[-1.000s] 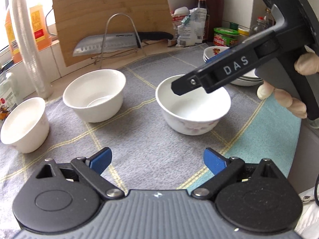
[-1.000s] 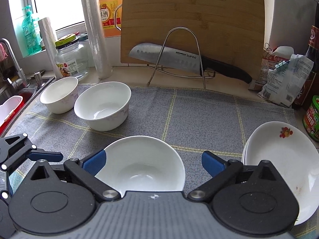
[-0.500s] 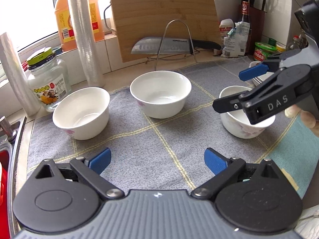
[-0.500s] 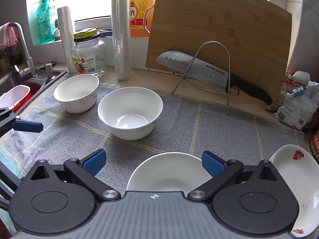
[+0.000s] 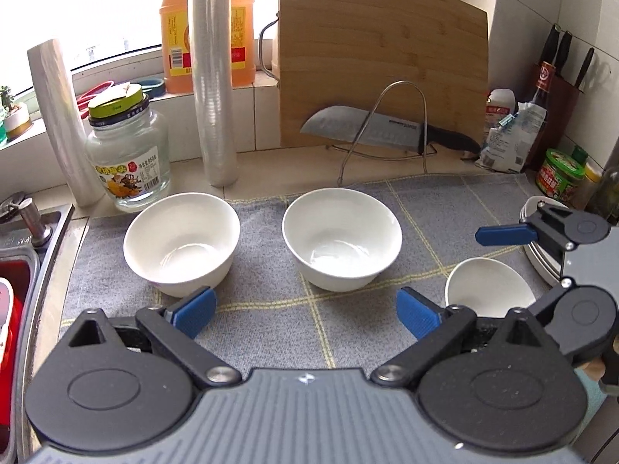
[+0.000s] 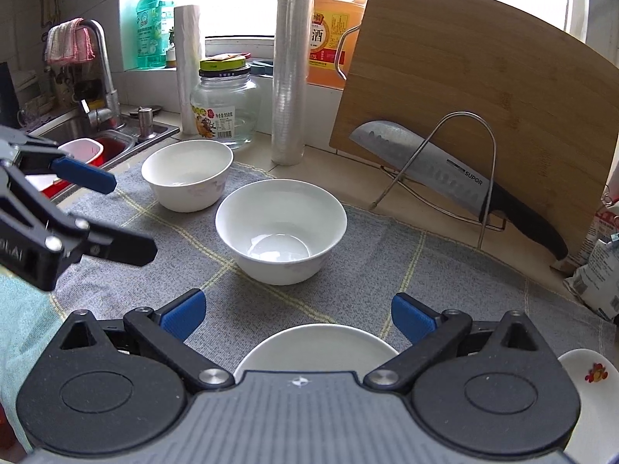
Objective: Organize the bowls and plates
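Observation:
Three white bowls stand on a grey checked cloth. In the left wrist view they are the left bowl, the middle bowl and the right bowl. My left gripper is open and empty, hovering in front of the left and middle bowls. My right gripper is open and empty, above the right bowl, with the middle bowl ahead. It also shows in the left wrist view. A stack of white plates lies at the right.
A cutting board and a knife on a wire rack stand at the back. A glass jar, film rolls and an oil bottle line the wall. A sink lies left. Bottles and packets stand back right.
My left gripper has swung left and pulled back, so all three bowls are now in its view. My right gripper has drawn back over the right bowl. Both stay open.

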Demonstrator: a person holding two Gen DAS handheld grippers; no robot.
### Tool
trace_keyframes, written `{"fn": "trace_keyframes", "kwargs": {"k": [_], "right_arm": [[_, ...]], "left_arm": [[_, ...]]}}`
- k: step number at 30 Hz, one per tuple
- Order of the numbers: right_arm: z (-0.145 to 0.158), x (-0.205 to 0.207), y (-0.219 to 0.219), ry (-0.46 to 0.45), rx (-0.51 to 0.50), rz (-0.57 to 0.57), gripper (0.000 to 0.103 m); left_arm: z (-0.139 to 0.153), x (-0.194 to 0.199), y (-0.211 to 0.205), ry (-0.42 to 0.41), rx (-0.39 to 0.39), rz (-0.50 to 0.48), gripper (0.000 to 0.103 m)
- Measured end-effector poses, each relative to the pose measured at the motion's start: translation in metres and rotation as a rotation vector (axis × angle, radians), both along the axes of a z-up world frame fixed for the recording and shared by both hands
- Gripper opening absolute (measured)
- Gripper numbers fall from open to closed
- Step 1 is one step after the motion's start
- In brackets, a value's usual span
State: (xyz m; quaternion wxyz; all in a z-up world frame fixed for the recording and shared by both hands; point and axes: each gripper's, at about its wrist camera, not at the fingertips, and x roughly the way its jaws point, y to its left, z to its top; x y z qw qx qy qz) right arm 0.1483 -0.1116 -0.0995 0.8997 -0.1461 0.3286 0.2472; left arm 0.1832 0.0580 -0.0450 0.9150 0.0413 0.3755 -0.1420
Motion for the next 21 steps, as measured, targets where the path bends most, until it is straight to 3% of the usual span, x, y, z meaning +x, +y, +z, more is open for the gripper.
{"fn": "trace_keyframes", "kwargs": {"k": [6,21], "right_arm": [[-0.007,0.006,0.013,-0.017,-0.027,-0.007,0.103],[-0.026,0.035,0.050,0.019,-0.099,-0.121,0.103]], "left_arm": [[0.003,0.027,-0.003,-0.022,0.032,-0.074,0.099],[-0.018,0.108,-0.022,0.047,0.065,-0.311,0.096]]}}
